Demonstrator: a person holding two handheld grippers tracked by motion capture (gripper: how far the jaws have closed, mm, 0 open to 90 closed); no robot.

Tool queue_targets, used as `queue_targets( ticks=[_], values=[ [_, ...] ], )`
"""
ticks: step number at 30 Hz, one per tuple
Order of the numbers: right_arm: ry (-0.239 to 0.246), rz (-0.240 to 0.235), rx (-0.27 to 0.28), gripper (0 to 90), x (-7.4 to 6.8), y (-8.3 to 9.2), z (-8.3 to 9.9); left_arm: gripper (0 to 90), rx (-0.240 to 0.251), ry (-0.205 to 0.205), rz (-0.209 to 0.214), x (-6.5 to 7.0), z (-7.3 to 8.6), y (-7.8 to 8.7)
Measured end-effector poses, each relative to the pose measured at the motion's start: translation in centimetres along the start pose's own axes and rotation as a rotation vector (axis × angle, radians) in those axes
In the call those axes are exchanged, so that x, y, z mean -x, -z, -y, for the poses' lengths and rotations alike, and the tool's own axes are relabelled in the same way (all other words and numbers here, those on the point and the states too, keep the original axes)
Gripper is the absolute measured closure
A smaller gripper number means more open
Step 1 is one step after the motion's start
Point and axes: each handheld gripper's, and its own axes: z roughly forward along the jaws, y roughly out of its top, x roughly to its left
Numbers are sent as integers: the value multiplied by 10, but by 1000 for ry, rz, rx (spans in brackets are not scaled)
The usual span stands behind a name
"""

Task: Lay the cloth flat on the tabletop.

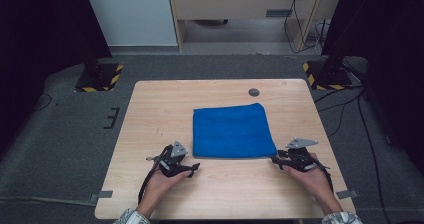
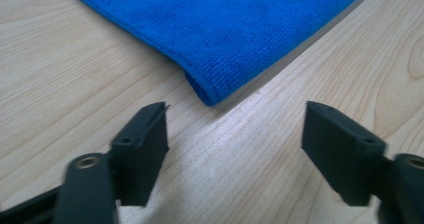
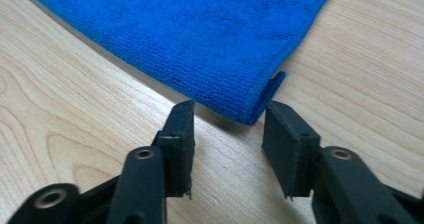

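A folded blue cloth (image 1: pixel 232 130) lies flat on the wooden table (image 1: pixel 160 99), slightly right of centre. My left gripper (image 1: pixel 195 168) rests low by the cloth's near left corner. In the left gripper view that cloth (image 2: pixel 225 24) corner lies just ahead of the left gripper (image 2: pixel 235 124), whose jaws stand wide apart on bare wood. My right gripper (image 1: pixel 274 159) sits at the near right corner. In the right gripper view the cloth (image 3: pixel 190 34) corner pokes toward the gap of the right gripper (image 3: pixel 229 119); the jaws are apart and not pressing on it.
A small dark round plug (image 1: pixel 254 92) sits in the tabletop beyond the cloth. Two stands with yellow-and-black bases (image 1: pixel 99 76) (image 1: pixel 325 74) flank the table's far corners on the grey floor. Cables (image 1: pixel 350 104) trail at the right.
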Motion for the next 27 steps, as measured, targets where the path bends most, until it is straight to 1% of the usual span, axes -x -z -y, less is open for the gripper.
queue_targets(
  ticks=[2, 3, 4, 5, 9, 12, 14, 16, 19, 20, 22, 25, 27],
  values=[
    [2, -5, 6, 622, 0, 0, 0, 336, -16, -15, 10, 1, -1, -3],
    [3, -11, 9, 650, -1, 0, -1, 374, -23, -18, 11, 2, -1, -4],
    [8, -5, 13, 696, -2, 1, -2, 403, -30, -23, 13, 3, -1, -6],
    [8, -5, 13, 696, -2, 1, -2, 403, -32, -26, 12, 4, -2, -7],
    [16, -12, 29, 784, -2, 2, -2, 472, -26, -32, -16, 3, -5, -10],
    [23, -23, 30, 830, -3, 2, -3, 506, -8, -22, -49, 0, -7, -10],
    [24, -27, 37, 852, -3, 3, -4, 520, 2, -10, -55, -3, -7, -9],
    [23, -30, 46, 868, -3, 3, -5, 557, -5, -16, -52, -5, -7, -11],
    [21, -33, 50, 879, -4, 3, -5, 634, -9, -39, -49, -6, -9, -13],
    [24, -33, 51, 881, -4, 3, -5, 664, -3, -47, -54, -7, -10, -13],
    [24, -35, 52, 884, -4, 4, -6, 725, 3, -54, -47, -8, -11, -12],
    [14, -43, 71, 885, -6, 6, -6, 814, 14, -50, -33, -8, -12, -11],
    [24, -42, 80, 887, -6, 6, -7, 847, 18, -53, -27, -8, -14, -10]
  ],
)
